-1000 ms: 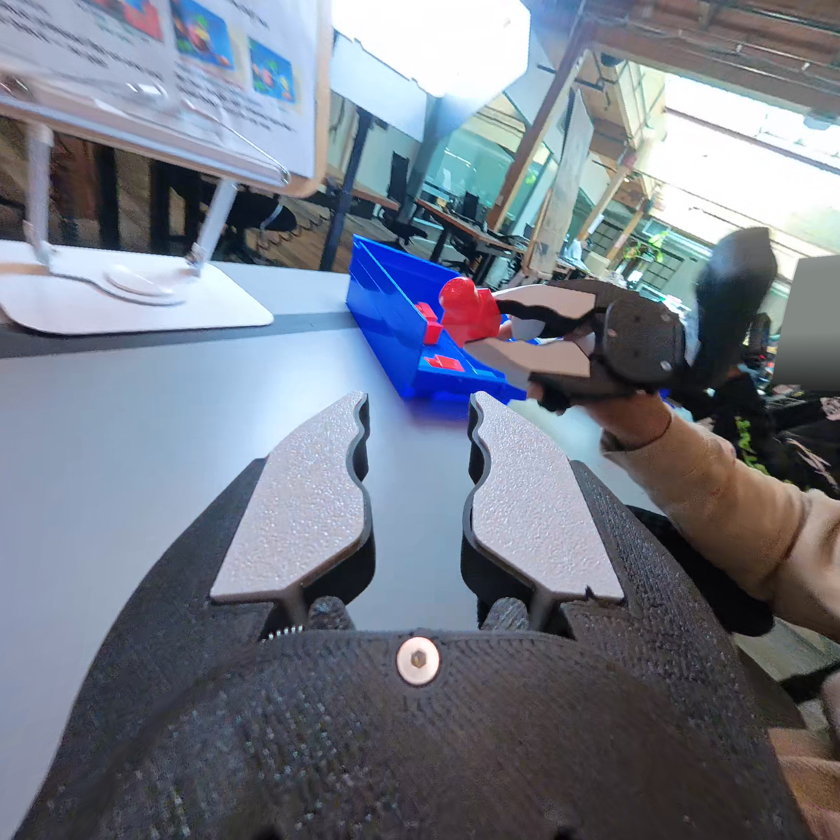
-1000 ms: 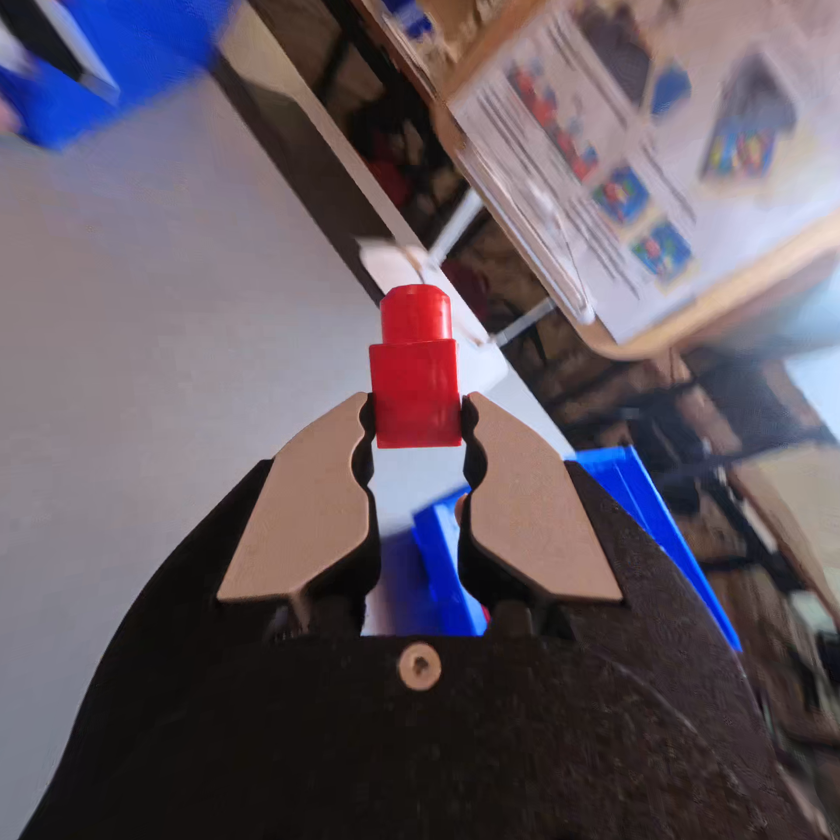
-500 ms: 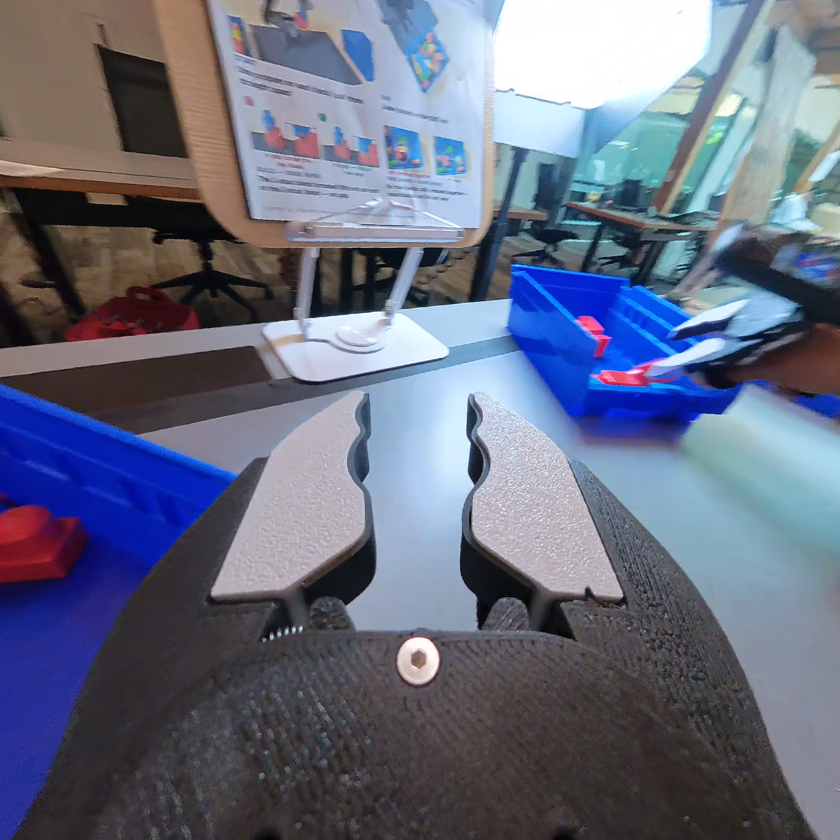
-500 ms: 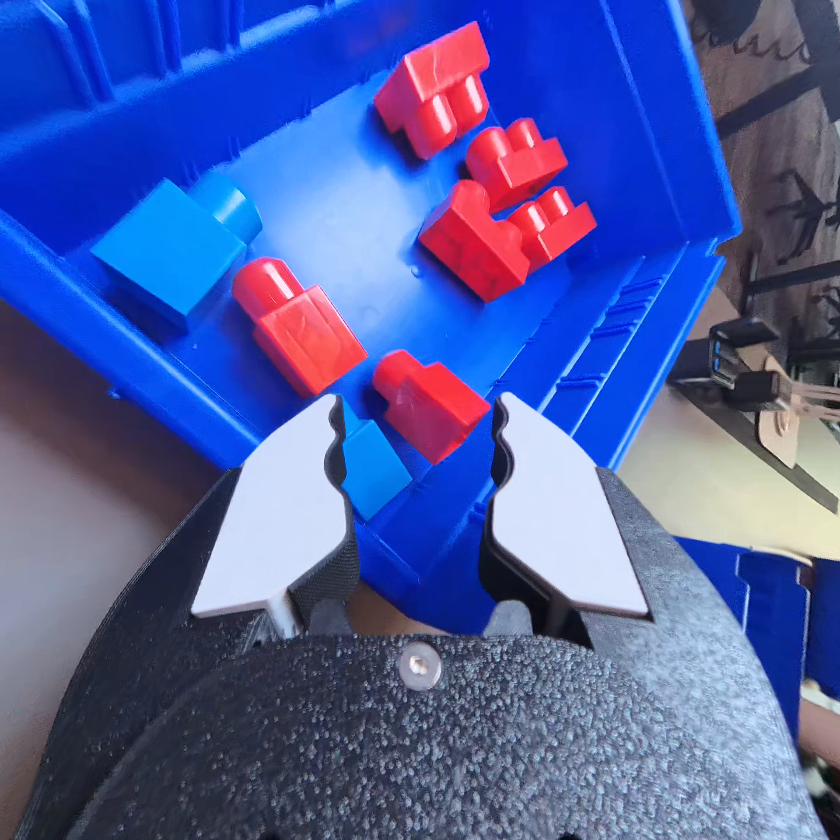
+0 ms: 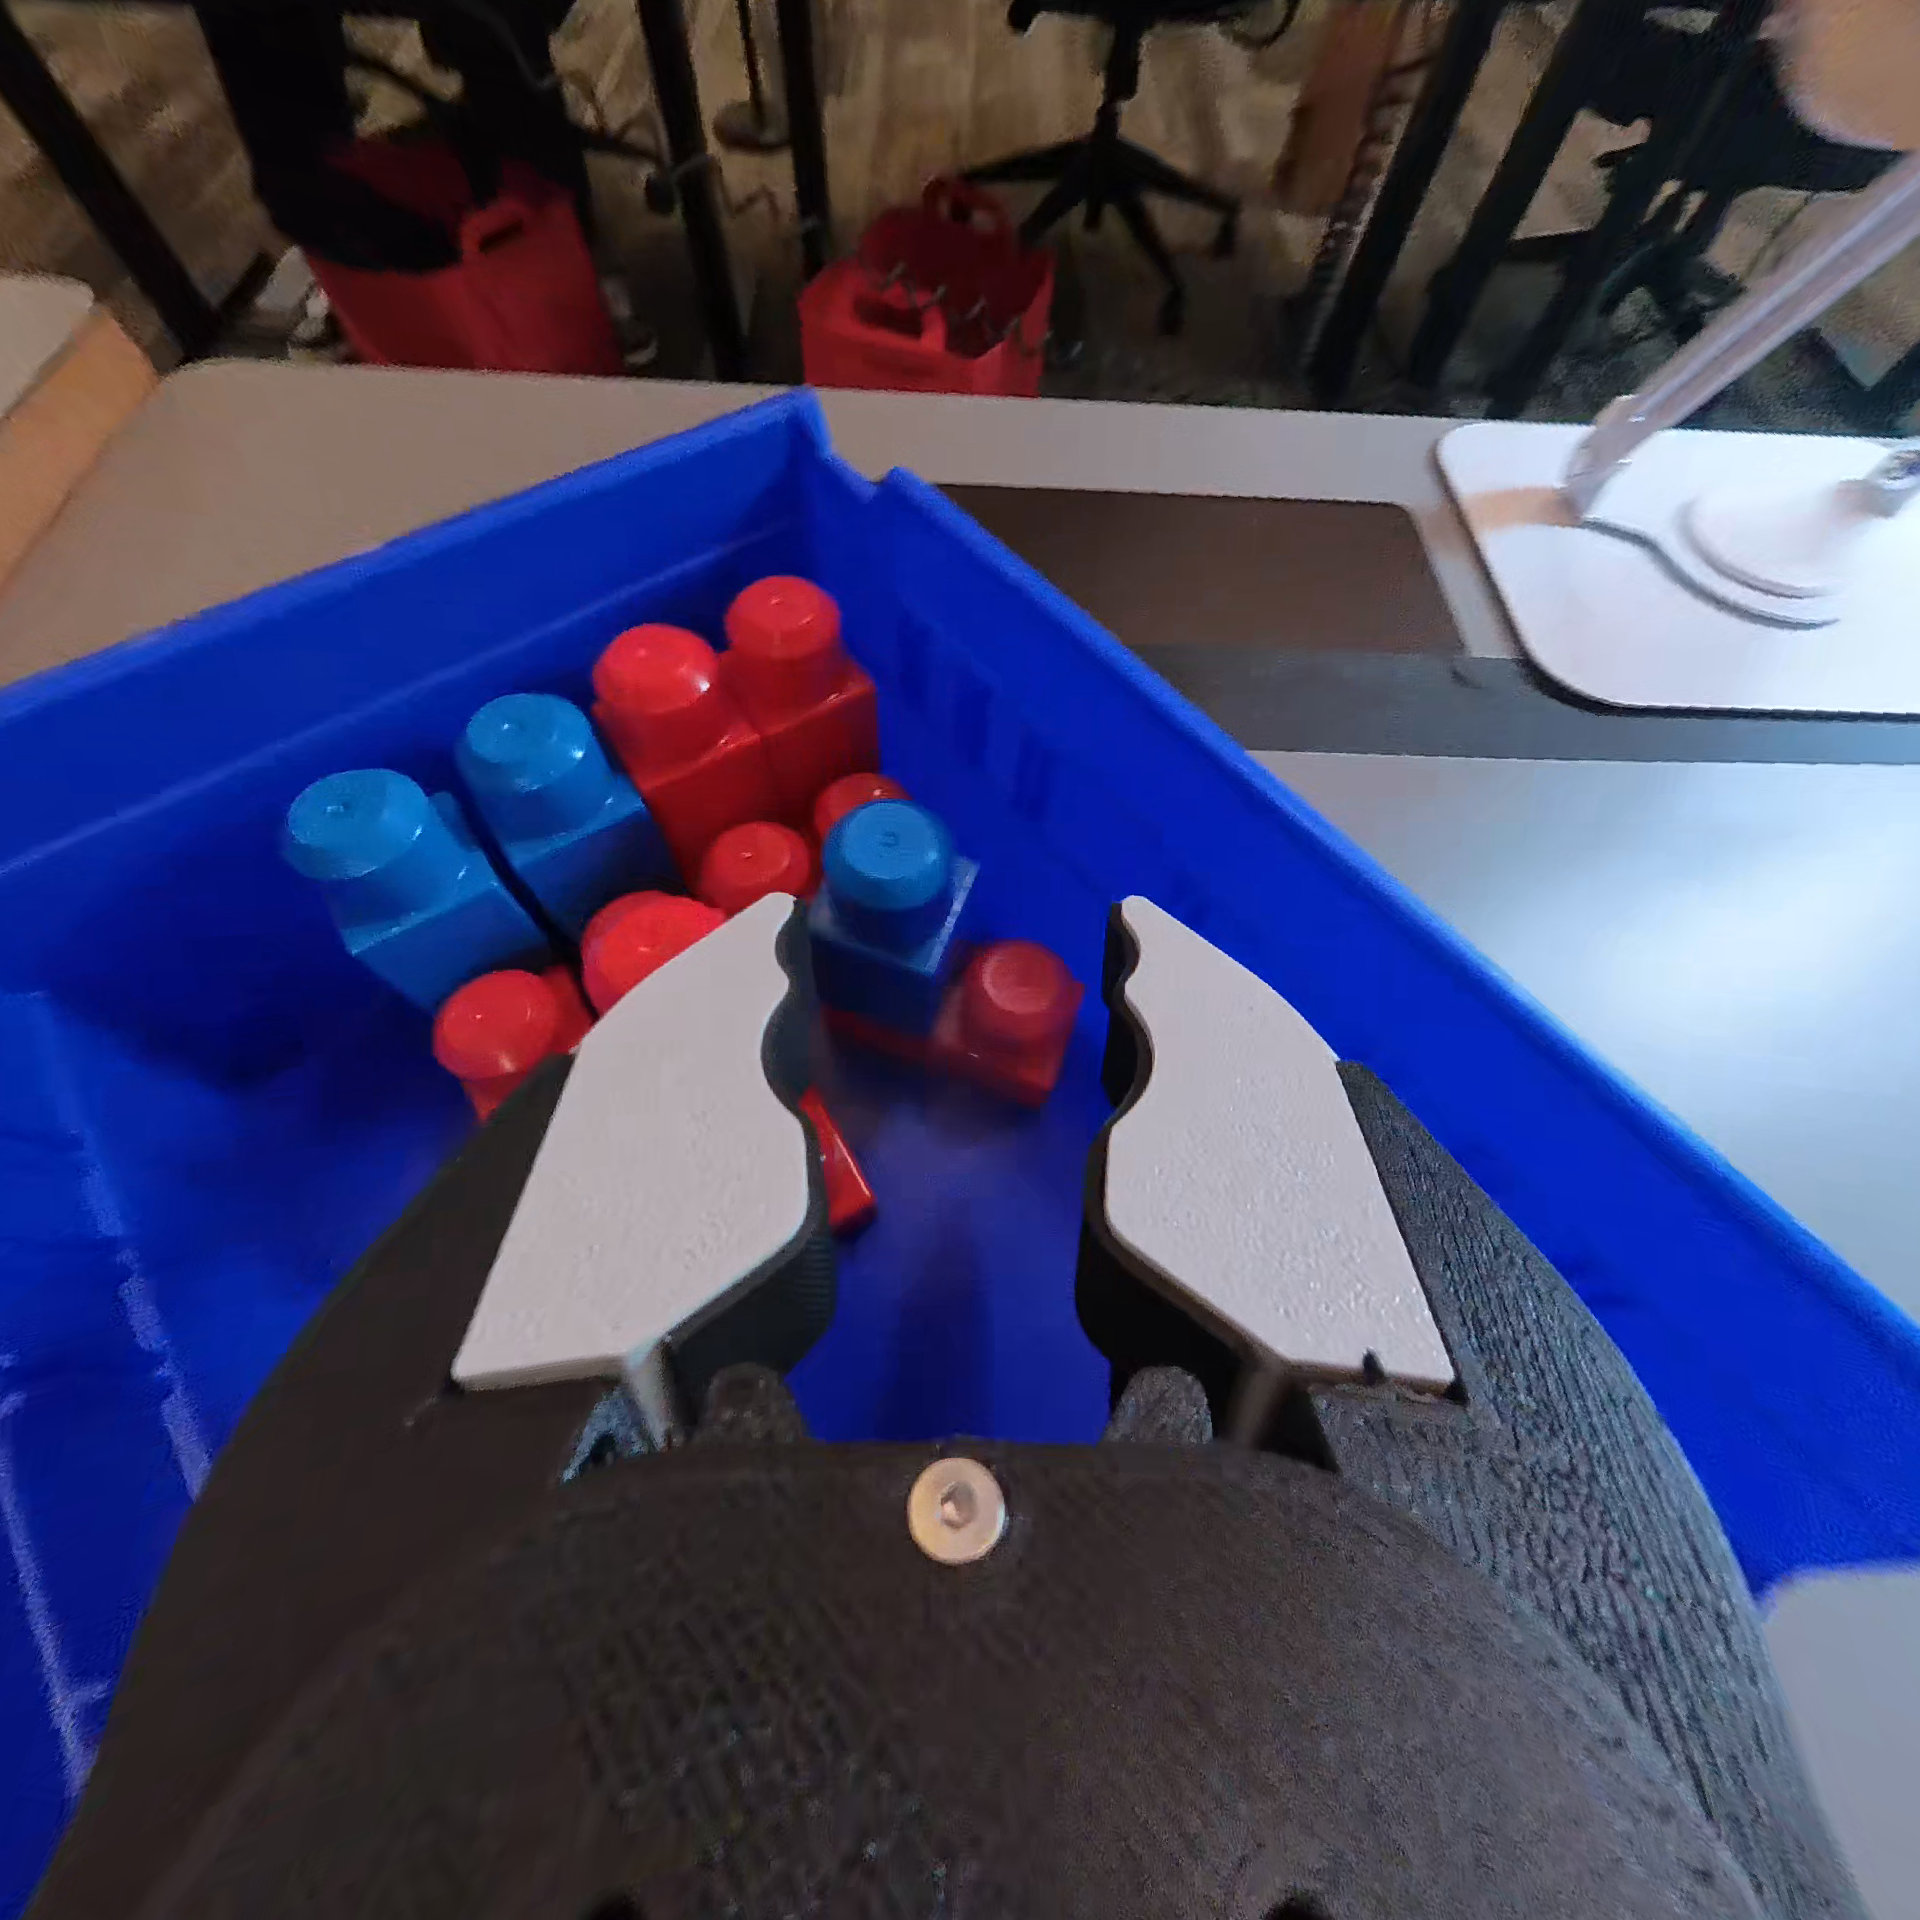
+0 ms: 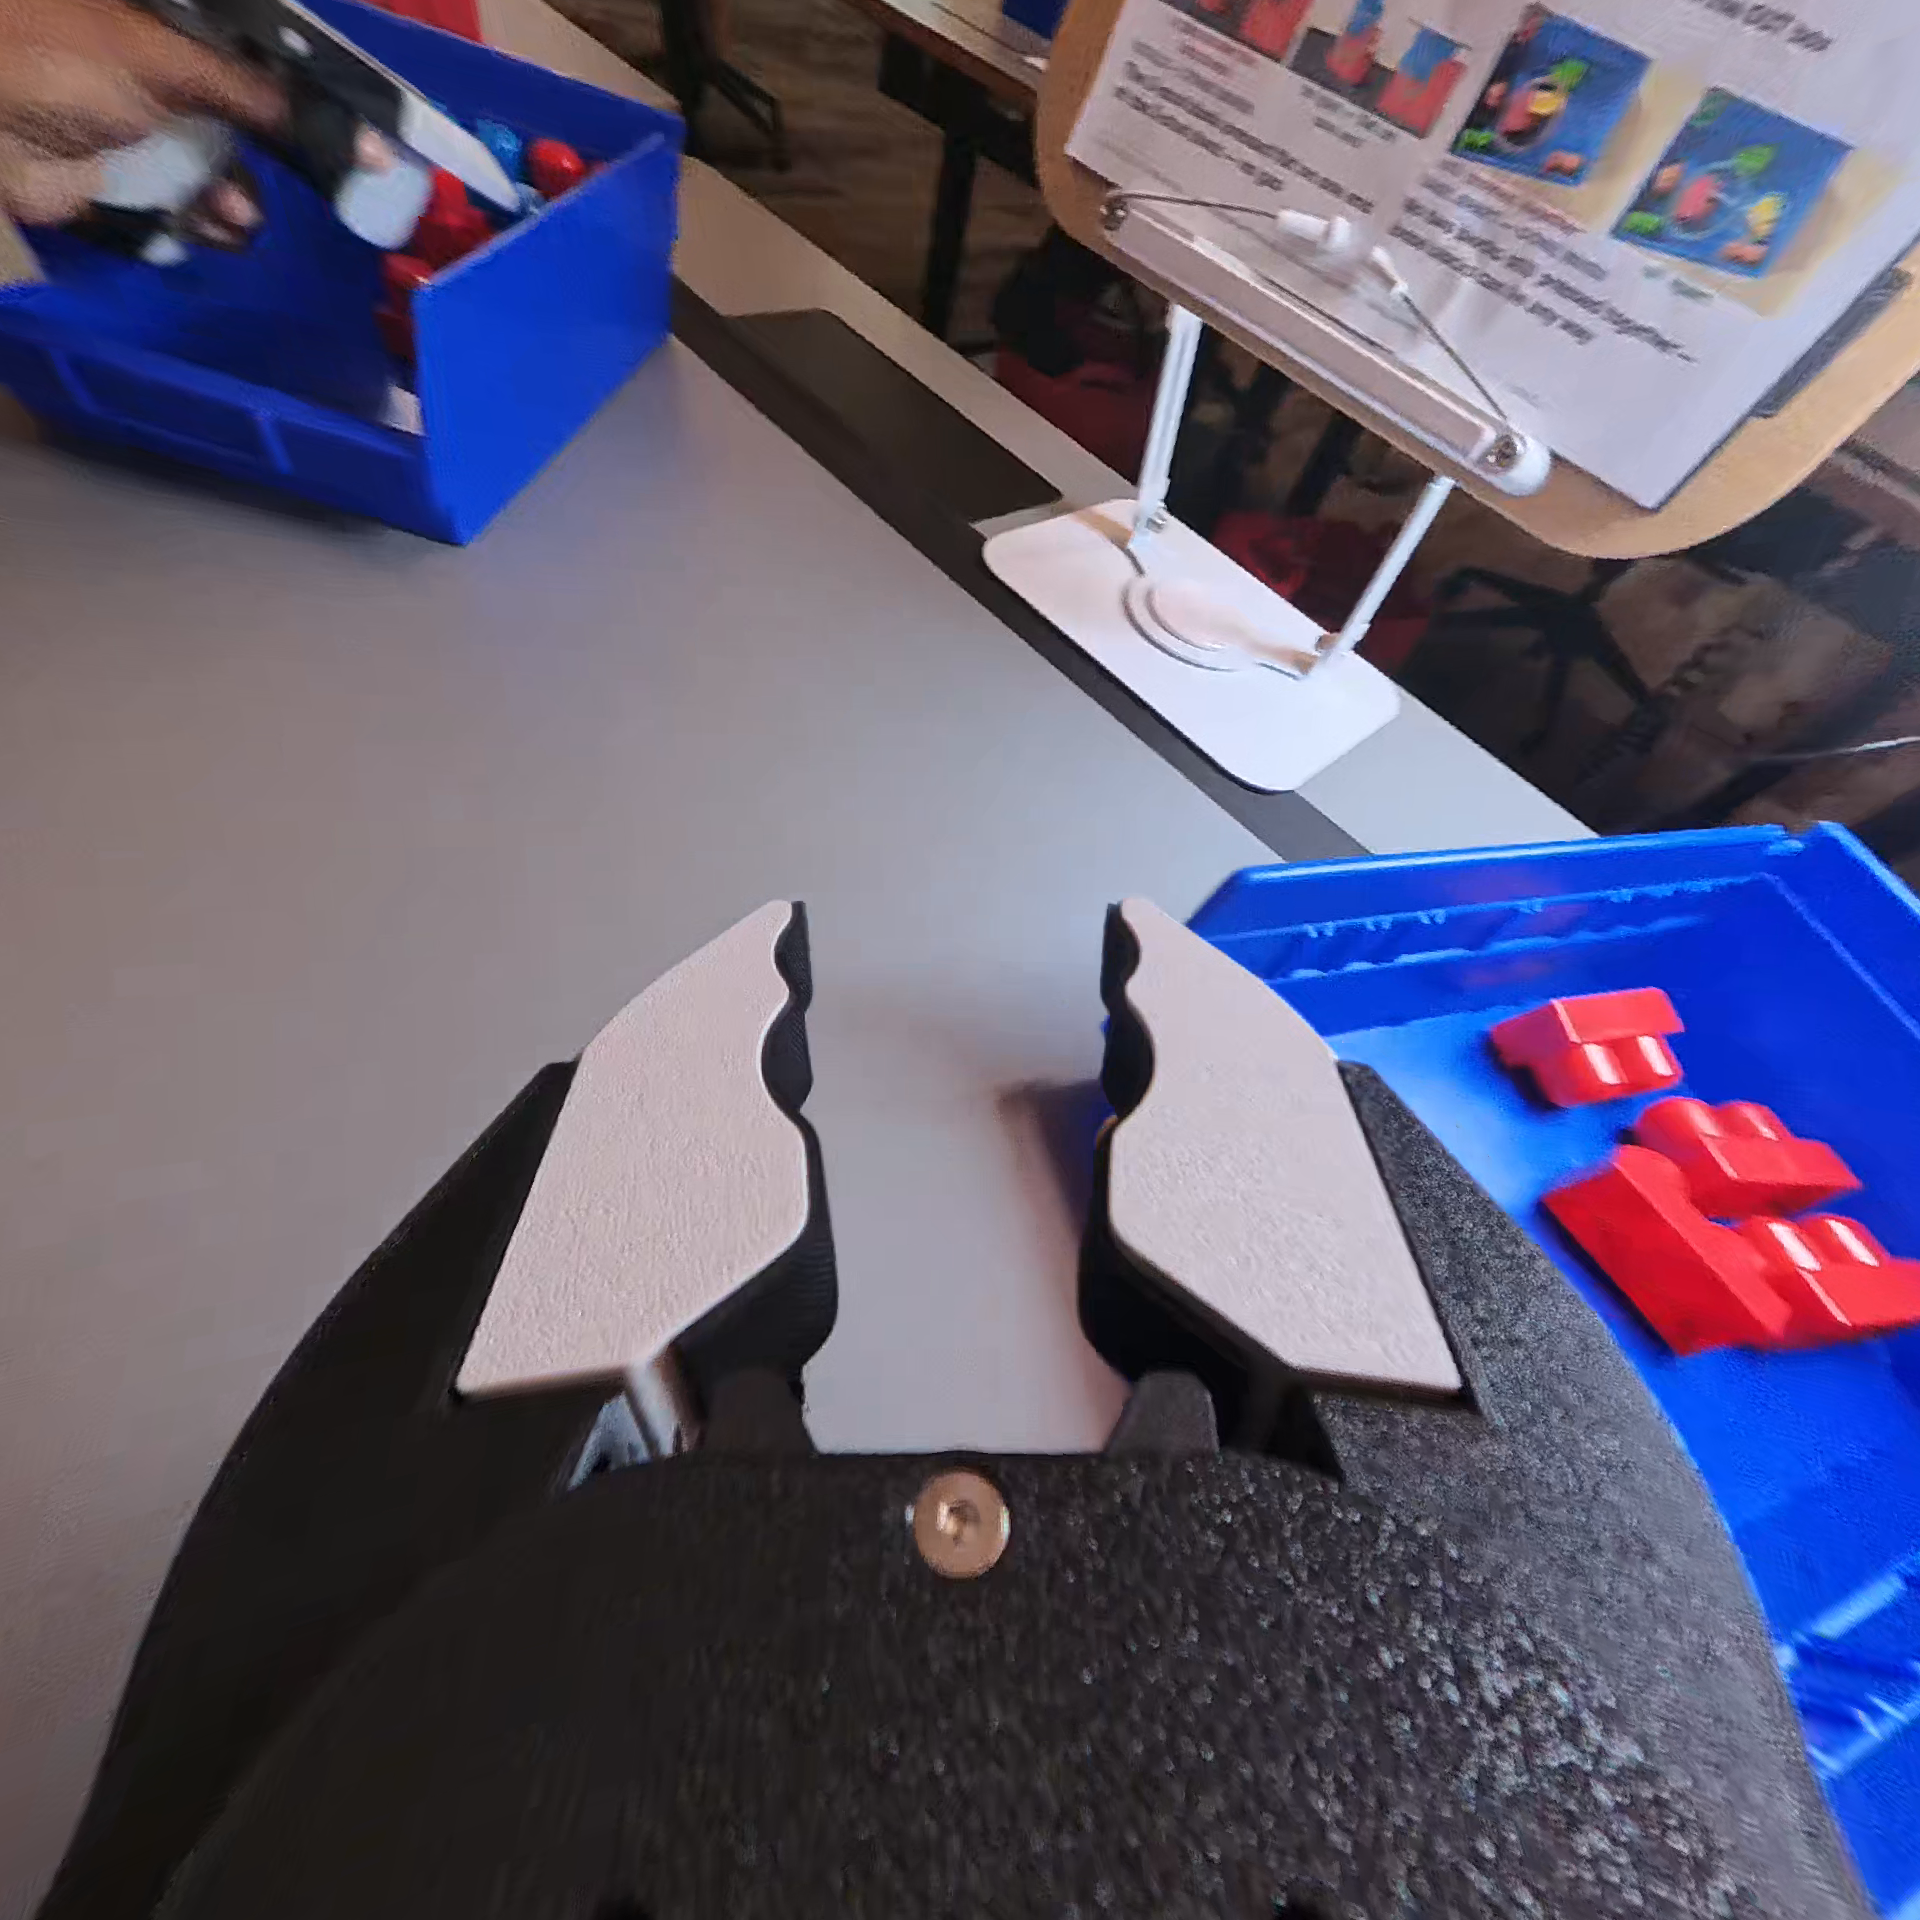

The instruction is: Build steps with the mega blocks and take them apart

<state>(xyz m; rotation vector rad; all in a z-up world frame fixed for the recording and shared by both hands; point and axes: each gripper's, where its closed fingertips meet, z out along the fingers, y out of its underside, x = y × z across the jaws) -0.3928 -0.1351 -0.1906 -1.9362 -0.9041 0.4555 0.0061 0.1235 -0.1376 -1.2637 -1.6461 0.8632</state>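
Blue bin (image 5: 1195, 748) — blue block (image 5: 891, 914) between left tool (image 5: 951, 930) tips

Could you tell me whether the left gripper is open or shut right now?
Open: the left gripper hangs over the blue bin with empty space between its fingers.

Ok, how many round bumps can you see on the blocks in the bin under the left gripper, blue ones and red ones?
Blue bumps: 3
Red bumps: 7
Total: 10 showing in the blue bin; the left gripper may hide more.
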